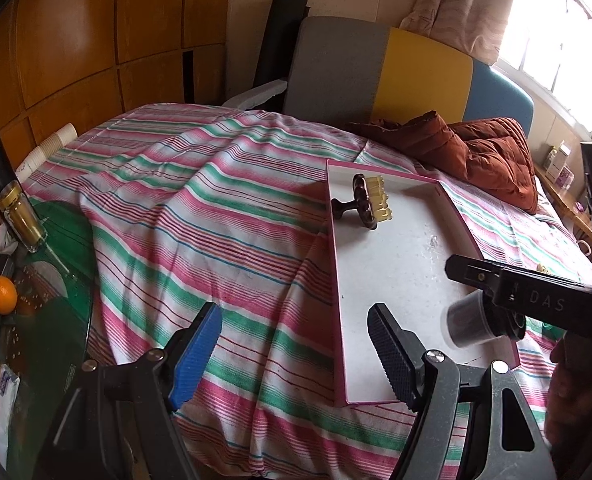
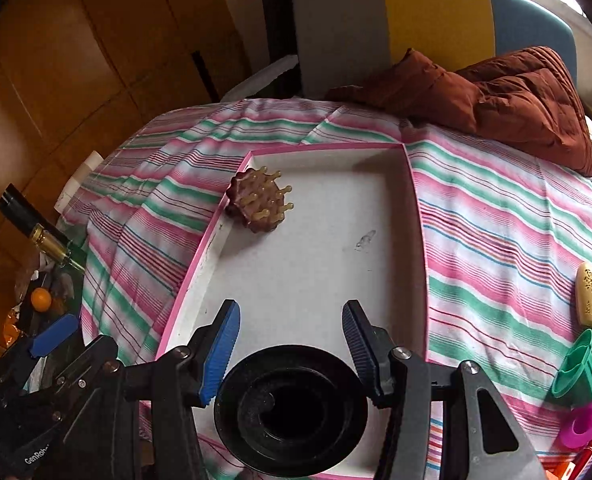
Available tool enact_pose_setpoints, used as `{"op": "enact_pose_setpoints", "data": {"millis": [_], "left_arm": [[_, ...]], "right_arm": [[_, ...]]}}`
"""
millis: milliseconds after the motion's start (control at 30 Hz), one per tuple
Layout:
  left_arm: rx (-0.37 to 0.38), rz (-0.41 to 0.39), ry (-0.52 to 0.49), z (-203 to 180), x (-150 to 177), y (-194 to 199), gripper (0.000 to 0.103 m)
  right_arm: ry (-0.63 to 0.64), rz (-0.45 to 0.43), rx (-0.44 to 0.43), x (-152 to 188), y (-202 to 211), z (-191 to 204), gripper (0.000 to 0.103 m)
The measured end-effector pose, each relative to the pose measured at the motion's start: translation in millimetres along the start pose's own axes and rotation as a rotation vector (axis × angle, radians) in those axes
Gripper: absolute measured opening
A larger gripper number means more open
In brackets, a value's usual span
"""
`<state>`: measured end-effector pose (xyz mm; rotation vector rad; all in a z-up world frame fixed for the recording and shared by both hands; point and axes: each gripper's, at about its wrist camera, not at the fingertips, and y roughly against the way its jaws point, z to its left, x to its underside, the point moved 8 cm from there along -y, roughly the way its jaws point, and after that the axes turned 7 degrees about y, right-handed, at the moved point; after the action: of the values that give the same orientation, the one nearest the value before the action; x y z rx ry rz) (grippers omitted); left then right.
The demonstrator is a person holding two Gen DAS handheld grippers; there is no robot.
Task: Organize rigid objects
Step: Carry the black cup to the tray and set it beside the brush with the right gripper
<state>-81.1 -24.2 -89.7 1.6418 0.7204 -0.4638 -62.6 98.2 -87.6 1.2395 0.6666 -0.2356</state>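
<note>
Bedside green cup, right-wrist view only

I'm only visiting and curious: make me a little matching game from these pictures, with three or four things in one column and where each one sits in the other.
Things:
1. massage brush
2. black cup
3. orange
4. brown jacket

Places:
A. on the green glass table
B. between the right gripper fingers
C. in the pink-edged tray, far corner
D. on the bed by the headboard

Pairs: 1-C, 2-B, 3-A, 4-D
</note>
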Motion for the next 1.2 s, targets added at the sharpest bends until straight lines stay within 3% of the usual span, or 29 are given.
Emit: {"op": "enact_pose_setpoints", "data": {"millis": [433,633,800,1200], "left_arm": [[-0.028,0.019,0.035,20,4,-8,0.076],[-0.04,0.027,0.045,24,4,-10,0.076],[-0.04,0.02,0.05,25,1,-8,0.076],[-0.018,-0.004,0.041,16,-3,6,0.076]], "right_arm": [[-0.127,0.065,-0.08,-36,-57,16,0.054],[-0.165,0.098,-0.163,-47,-76,27,0.056],[-0.128,0.07,-0.162,-49,-64,34,0.064],[-0.052,-0.042,-0.043,-27,-4,13,0.065]]}}
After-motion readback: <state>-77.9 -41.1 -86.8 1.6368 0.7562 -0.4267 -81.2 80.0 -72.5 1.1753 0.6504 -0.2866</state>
